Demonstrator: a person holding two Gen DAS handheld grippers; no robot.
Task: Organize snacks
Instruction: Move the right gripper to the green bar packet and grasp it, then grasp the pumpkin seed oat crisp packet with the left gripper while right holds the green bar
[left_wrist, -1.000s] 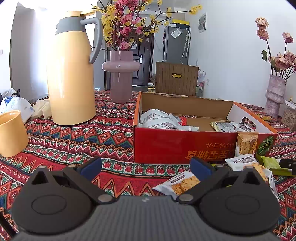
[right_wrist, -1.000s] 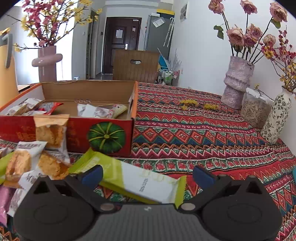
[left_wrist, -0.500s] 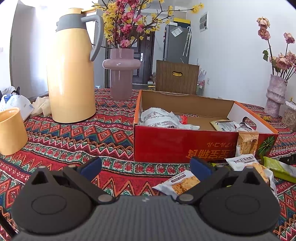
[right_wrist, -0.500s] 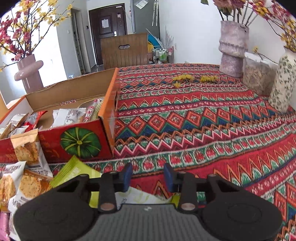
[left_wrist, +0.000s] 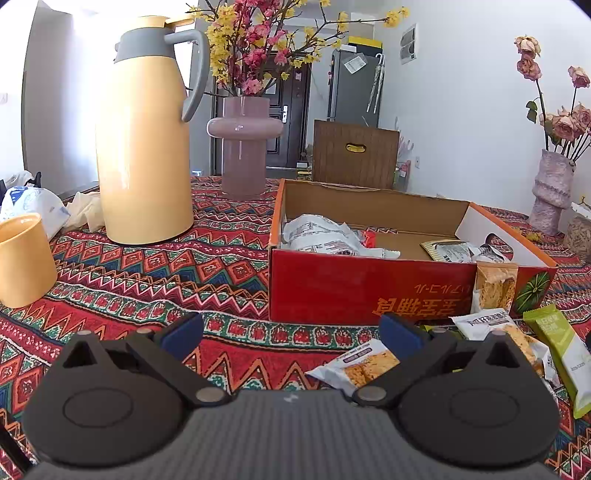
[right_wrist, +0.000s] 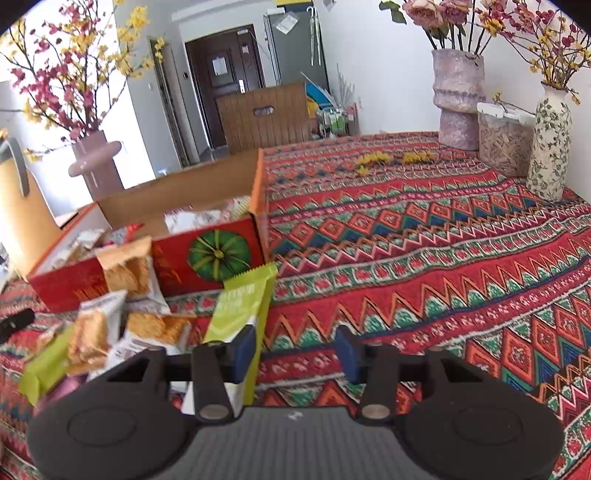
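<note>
Bright zigzag cloth covers the whole table, red and green and blue, and I reach over it with both my grippers.

Close to me, my right gripper tips down at the cloth. Its jaws are opening, and only cloth shows between the blue pads. The green snack bar lies flat just left of my left pad, partly under that finger, so I am not holding it. Only this view shows the flowered vase and the clear jar far off by the wall, and the little yellow petals on the cloth.

My left gripper points a bit down too. Its jaws stand wide apart and hold nothing. A cracker packet lies by its right finger. More cracker packets sit in a pile a bit farther on, with the green bar at the right edge. Only this view shows the yellow cup on the left and the whole of the tall yellow jug.

Next comes the red box, open on top. One cracker bag leans up against its front. Inside are crinkly white wrappers on the left and a few small packets on the right. Behind it stands the pink vase with pink and yellow flowers.
</note>
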